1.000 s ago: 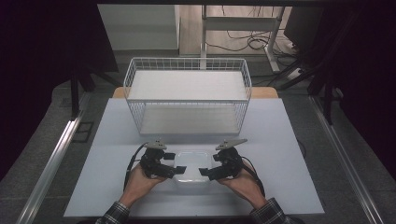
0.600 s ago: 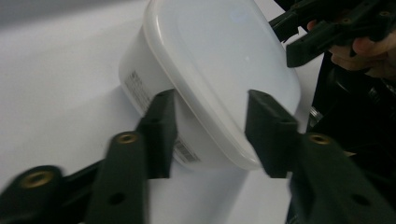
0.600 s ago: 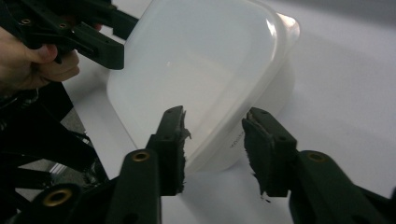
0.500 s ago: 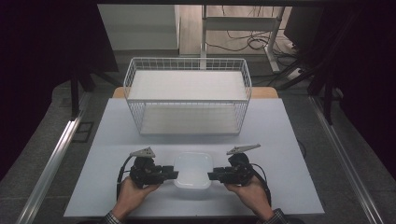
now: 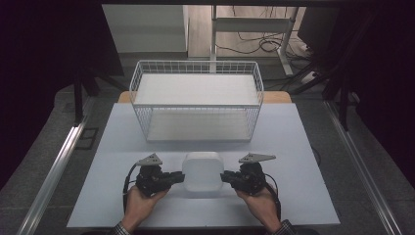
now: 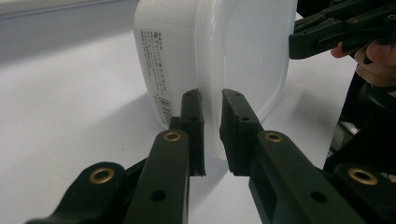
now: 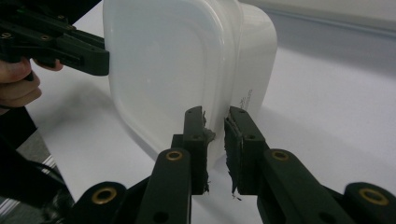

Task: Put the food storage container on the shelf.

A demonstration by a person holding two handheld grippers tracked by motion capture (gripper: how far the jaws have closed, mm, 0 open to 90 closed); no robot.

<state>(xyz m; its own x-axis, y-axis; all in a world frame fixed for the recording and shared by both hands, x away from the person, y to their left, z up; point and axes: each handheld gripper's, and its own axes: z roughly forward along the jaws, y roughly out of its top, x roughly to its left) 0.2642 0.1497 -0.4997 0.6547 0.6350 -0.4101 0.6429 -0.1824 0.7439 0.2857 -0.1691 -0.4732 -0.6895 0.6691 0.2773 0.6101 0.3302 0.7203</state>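
Note:
A white translucent plastic container [image 5: 202,174] with a lid stands tipped on its side near the table's front, held between both grippers. My left gripper [image 5: 180,177] is shut on its left rim and my right gripper [image 5: 224,177] on its right rim. In the left gripper view the jaws pinch the container [image 6: 233,51] at the lid's flange, left gripper [image 6: 212,100], with a printed label on the body. The right gripper [image 7: 215,119] clamps the opposite edge of the container [image 7: 163,65].
A white wire basket [image 5: 195,64] with a shelf stands at the back of the pale table [image 5: 293,147]. Beyond the table lie a dark floor, cables and a metal frame. Bare tabletop lies between the basket and the hands.
The container lay flat between the grippers; now it is tipped up on its side. Both hands drew slightly toward the front edge and keep their hold.

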